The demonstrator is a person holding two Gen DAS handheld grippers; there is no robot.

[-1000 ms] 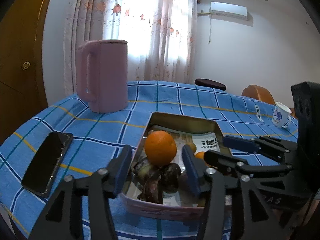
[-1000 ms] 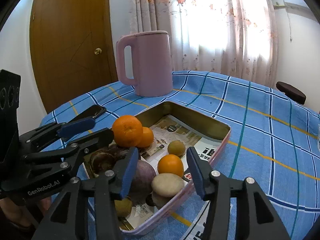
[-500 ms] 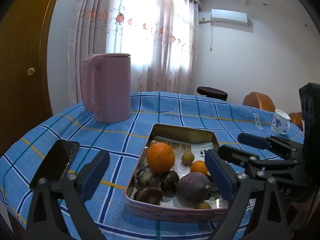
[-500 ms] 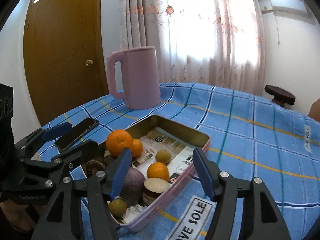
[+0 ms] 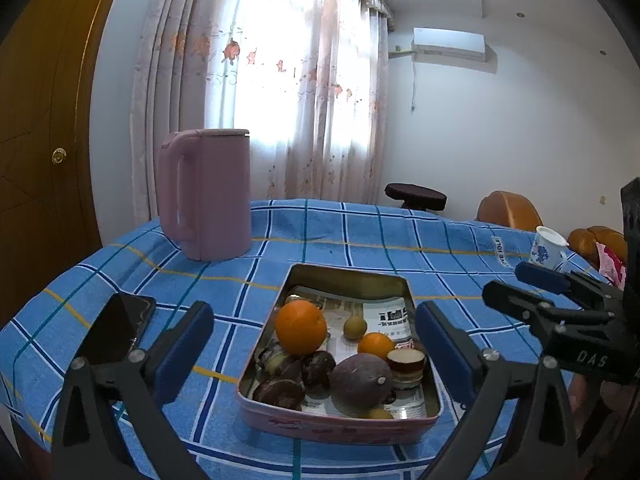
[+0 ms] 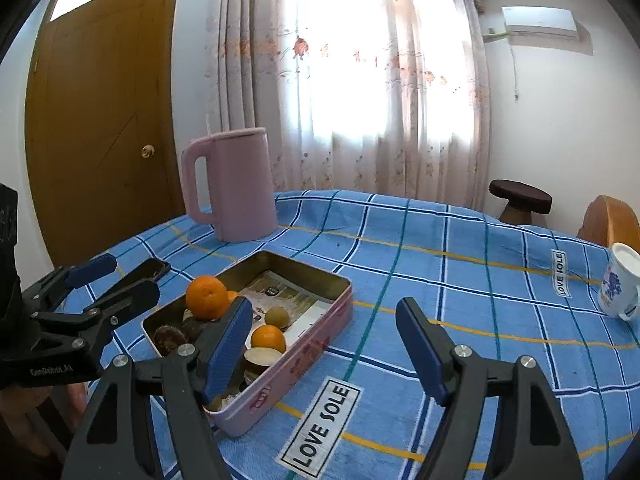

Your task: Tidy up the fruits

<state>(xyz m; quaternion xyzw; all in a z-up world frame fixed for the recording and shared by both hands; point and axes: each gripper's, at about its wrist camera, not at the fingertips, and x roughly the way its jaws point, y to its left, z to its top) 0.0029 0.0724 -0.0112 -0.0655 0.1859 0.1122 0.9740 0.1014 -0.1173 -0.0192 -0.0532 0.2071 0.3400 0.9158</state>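
Note:
A pink tin point(image 5: 340, 424) on the blue checked cloth holds a large orange point(image 5: 300, 332), a small orange point(image 5: 375, 345), a purple round fruit point(image 5: 360, 380), a small green-brown fruit point(image 5: 355, 326) and dark fruits point(image 5: 316, 368). My left gripper point(image 5: 312, 340) hovers before the tin's near end. Its jaws are opening wide and touch nothing. My right gripper point(image 6: 324, 344) stands off the tin's point(image 6: 296, 364) right side, jaws opening, nothing between the pads. The large orange point(image 6: 207, 296) tops the pile.
A pink jug point(image 5: 208, 196) stands behind the tin on the left. A black phone point(image 5: 116, 328) lies at the left edge. At the far right sits a white and blue cup point(image 6: 620, 284). Beyond the table are a dark stool point(image 6: 520, 196) and orange chairs.
Both grippers' jaws have spread wide, and both have drawn back and up from the tin. The fruits that sat between the pads now lie in the tin.

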